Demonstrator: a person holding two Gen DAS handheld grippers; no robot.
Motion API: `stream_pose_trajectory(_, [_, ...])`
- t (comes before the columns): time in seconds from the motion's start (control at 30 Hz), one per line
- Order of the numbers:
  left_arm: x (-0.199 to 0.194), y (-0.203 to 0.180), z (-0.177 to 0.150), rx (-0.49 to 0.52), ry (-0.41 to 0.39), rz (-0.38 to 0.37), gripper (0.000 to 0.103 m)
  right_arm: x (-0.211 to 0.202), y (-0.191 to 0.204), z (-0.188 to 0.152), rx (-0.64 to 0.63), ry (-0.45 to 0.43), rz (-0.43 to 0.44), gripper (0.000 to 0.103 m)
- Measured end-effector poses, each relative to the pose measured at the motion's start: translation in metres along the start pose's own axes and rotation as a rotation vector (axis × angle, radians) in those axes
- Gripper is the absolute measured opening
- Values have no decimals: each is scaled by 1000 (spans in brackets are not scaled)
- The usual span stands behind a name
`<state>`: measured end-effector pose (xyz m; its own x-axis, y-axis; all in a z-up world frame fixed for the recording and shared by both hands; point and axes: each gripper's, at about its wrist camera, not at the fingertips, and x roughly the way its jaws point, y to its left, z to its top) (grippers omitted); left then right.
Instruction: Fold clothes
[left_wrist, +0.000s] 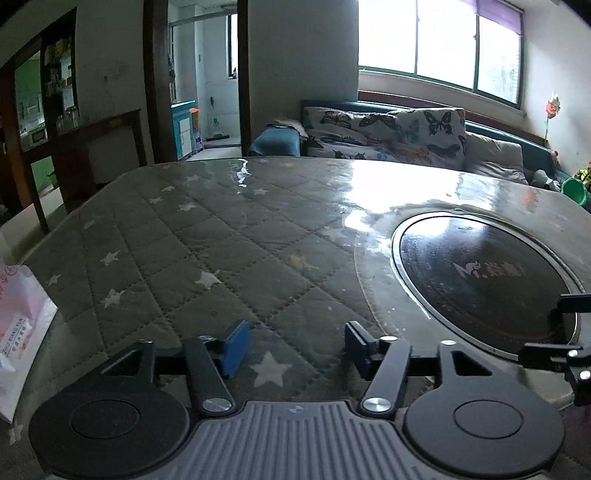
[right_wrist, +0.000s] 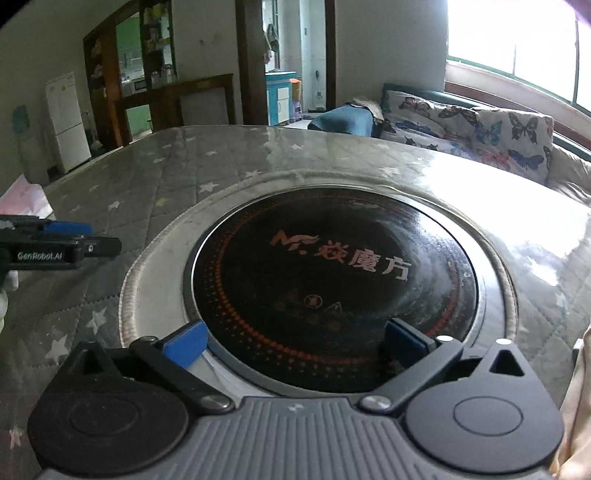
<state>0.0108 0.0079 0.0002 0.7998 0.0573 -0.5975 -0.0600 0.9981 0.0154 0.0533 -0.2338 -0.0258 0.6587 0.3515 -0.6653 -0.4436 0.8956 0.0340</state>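
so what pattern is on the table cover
Grey quilted diamonds with white stars on the table cover, clearest in the left wrist view.

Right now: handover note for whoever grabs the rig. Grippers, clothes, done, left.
Left gripper: open, empty, over the star-quilted table cover.
Right gripper: open wide, empty, over the round black cooktop set into the table.
Clothes: none on the table in either view. A pale fabric edge shows at the far right of the right wrist view; cannot tell whether it is a garment.
Done: cannot tell.
Left: find a garment and fold it.
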Motion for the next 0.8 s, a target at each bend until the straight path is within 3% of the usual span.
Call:
stream_pose_trajectory(0.17, [-1, 0, -2, -1, -1, -12, 71, 0, 2, -1, -7, 2, -15, 103])
stream_pose_trajectory(0.27, [9, -1, 1, -1, 12, 15, 88, 0, 1, -2, -7, 1, -15, 103])
stream_pose_trajectory(0.4, [12, 4, 1, -35, 30, -2, 103, 0, 1, -2, -8, 0, -15, 103])
stream_pose_trajectory(0.8, [15, 3, -1, -21, 41, 13, 103, 2, 0, -2, -9, 0, -16, 103])
